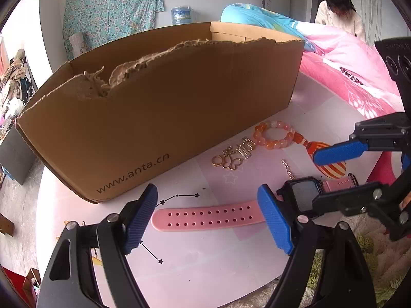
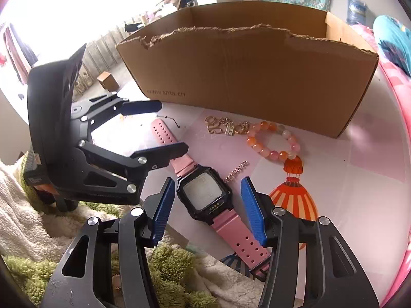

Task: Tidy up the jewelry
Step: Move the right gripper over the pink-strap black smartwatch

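Note:
A pink-strapped watch with a black square face (image 2: pixel 203 192) lies face up on the pale pink table; it also shows in the left wrist view (image 1: pixel 213 215). My left gripper (image 1: pixel 208 220) is open, its blue fingers on either side of the long strap. My right gripper (image 2: pixel 208 210) is open around the watch face and lower strap. An orange bead bracelet (image 1: pixel 274 134) (image 2: pixel 272 141), gold charms (image 1: pixel 232 156) (image 2: pixel 226 127) and a short chain (image 1: pixel 287 168) (image 2: pixel 236 170) lie past the watch, in front of the torn cardboard box (image 1: pixel 159 102) (image 2: pixel 251 69).
A fluffy white and green rug (image 2: pixel 77 269) hangs at the table's near edge. Pink bedding (image 1: pixel 354 77) lies to the right of the table. A person (image 1: pixel 339 10) stands in the background. The table (image 1: pixel 205 269) has printed stars and a balloon picture (image 2: pixel 292 195).

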Demonstrator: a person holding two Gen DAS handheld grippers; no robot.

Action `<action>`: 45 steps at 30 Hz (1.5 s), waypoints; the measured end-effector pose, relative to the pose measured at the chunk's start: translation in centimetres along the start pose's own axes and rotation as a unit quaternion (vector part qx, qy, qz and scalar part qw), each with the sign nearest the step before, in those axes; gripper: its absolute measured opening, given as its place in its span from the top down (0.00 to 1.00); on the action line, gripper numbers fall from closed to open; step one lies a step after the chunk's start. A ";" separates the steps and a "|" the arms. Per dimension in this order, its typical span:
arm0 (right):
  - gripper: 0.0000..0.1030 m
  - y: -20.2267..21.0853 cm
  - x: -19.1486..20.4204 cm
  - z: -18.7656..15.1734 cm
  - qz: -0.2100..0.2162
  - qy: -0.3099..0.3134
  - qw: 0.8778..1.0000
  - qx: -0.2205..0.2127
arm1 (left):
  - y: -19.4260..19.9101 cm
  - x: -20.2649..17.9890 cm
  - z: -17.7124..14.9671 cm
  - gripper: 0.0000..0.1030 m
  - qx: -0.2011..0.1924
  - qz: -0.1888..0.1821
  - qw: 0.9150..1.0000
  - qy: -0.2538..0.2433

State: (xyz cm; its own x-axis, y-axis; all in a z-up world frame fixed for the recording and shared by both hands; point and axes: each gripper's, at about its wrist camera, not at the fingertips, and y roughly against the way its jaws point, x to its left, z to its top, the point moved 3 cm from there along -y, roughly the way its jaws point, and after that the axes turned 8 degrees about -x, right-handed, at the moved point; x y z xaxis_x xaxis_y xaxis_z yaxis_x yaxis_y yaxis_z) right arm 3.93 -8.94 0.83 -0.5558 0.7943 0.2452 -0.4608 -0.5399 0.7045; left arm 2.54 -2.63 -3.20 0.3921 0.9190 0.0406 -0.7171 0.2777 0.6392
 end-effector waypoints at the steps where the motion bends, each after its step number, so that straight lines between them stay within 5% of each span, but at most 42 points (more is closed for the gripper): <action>1: 0.51 0.1 -0.5 0.4 0.001 -0.010 1.000 -0.002 | -0.1 -0.1 -0.1 0.24 0.001 0.001 1.000 -0.003; 10: 0.88 -2.8 -1.9 2.0 -0.008 0.019 0.998 0.054 | -0.5 -0.2 -0.7 0.24 0.003 0.004 1.000 -0.003; 22: 0.91 -5.0 0.1 0.5 -0.047 0.160 0.982 0.089 | -0.3 0.0 -0.9 0.24 0.003 0.003 1.000 0.000; 32: 0.93 -3.5 -3.2 0.6 -0.100 0.104 0.987 0.065 | -0.3 0.2 -0.9 0.24 0.004 -0.001 1.000 0.004; 37: 0.83 0.1 -2.6 0.5 -0.059 0.068 0.996 0.015 | -0.3 0.2 -0.9 0.24 0.003 0.000 1.000 0.002; 42: 0.52 -0.7 0.4 -1.1 -0.006 0.068 0.998 0.004 | 0.0 0.1 -0.7 0.24 -0.003 0.009 1.000 -0.006; 45: 0.40 -1.1 1.7 -2.5 -0.010 0.098 0.995 0.013 | 0.5 0.5 -0.5 0.24 -0.009 0.015 1.000 -0.003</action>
State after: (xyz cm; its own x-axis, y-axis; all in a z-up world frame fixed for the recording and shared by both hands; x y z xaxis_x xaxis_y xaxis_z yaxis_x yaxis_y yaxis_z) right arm 1.75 -7.69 -1.16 -0.6725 0.7335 0.0988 -0.4563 -0.5160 0.7250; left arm 2.14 -1.93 -3.24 0.3742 0.9251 0.0645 -0.7392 0.2556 0.6231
